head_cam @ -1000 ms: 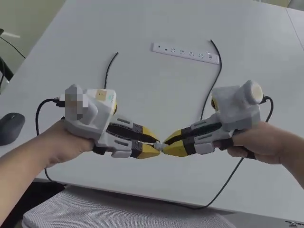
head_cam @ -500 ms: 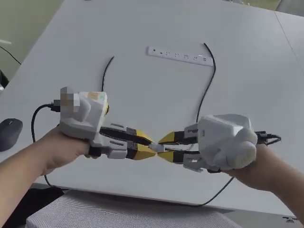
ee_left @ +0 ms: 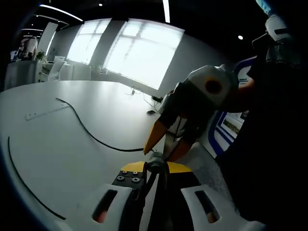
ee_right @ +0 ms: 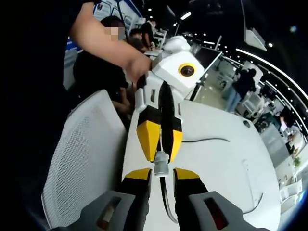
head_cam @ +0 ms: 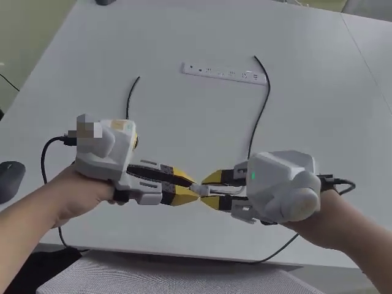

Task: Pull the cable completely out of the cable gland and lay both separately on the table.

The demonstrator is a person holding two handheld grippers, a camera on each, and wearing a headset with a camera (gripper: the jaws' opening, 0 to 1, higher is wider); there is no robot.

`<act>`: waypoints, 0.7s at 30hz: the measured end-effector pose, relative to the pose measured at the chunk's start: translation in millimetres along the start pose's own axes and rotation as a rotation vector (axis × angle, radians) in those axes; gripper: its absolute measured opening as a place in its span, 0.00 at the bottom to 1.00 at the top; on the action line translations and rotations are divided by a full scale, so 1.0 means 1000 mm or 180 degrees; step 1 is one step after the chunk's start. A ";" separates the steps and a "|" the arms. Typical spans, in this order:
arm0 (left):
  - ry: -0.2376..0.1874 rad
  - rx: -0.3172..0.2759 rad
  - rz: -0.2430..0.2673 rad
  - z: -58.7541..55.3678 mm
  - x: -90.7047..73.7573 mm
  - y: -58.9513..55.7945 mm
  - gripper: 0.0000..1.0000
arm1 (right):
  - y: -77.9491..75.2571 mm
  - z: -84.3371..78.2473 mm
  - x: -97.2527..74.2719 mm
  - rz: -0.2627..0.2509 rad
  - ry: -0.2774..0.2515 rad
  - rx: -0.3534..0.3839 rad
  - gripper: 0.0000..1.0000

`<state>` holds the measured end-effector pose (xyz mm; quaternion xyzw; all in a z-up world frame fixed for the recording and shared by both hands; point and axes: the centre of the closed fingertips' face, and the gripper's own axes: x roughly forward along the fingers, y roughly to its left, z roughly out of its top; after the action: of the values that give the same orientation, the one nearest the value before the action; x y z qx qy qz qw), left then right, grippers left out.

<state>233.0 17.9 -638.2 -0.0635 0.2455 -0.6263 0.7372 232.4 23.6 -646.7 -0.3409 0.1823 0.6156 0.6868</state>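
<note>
A hard tug here could slip either grip, and the freed piece might drop past the near edge of the table (head_cam: 184, 122), since the 2 grippers meet tip to tip in the air just above it. The left gripper (head_cam: 191, 191) pinches a small, pale grey cable gland (ee_right: 161, 166). The right gripper (head_cam: 209, 191) has its jaws squeezed on the thin black cable (ee_right: 166, 198) leaving it.

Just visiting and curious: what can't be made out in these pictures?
- Small grey plastic cable gland: length of thin black cable inside, hidden by its body, right gripper view.
- Dark computer mouse: cut by head view's left edge.
- Black table cord: lower stretch behind right gripper, head view.
</note>
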 end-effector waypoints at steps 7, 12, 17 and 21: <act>0.0005 0.0216 0.0044 0.002 0.003 0.001 0.15 | -0.008 -0.004 -0.013 -0.0134 -0.0100 0.0478 0.18; -0.0026 0.0428 0.0103 0.009 0.002 0.001 0.15 | -0.016 -0.019 -0.022 -0.0342 -0.0056 0.0885 0.17; -0.0068 0.0476 0.0144 0.014 -0.001 0.000 0.15 | -0.015 -0.031 -0.022 -0.0438 -0.0063 0.1254 0.18; -0.0028 0.0494 0.0175 0.013 -0.002 0.001 0.15 | -0.014 -0.031 -0.023 -0.0561 -0.0008 0.1152 0.18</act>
<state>239.3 17.1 -626.3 -0.0022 0.1946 -0.6226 0.7579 247.6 -14.7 -649.5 -0.2257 0.2585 0.5108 0.7882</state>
